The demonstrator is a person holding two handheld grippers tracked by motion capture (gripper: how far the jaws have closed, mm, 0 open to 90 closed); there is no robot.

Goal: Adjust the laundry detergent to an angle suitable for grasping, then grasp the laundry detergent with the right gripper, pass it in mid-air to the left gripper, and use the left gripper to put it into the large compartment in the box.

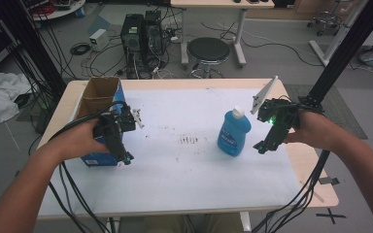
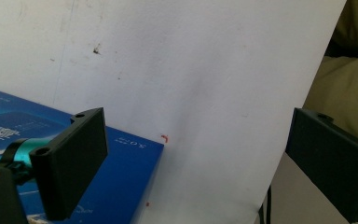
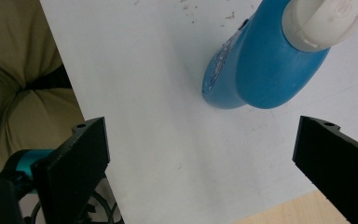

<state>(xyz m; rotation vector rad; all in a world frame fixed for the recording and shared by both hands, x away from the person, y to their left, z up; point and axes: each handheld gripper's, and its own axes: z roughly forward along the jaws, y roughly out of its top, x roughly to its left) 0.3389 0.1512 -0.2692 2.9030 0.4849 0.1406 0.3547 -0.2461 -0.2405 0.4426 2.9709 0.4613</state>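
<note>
Presently catalogued, largest first. Table: pale wood under a white sheet, faintly scuffed at centre. Box: blue cardboard, open-topped, standing at the left edge. Bottle: blue liquid, white cap, upright right of centre. Left claw: jaws wide apart, holding nothing, just beside the box. Right claw: jaws wide apart, empty, just right of the bottle. Step, by judgement: approach, nothing yet grasped. Next move likely requires bringing the right claw's jaws around the bottle's body before closing.
</note>
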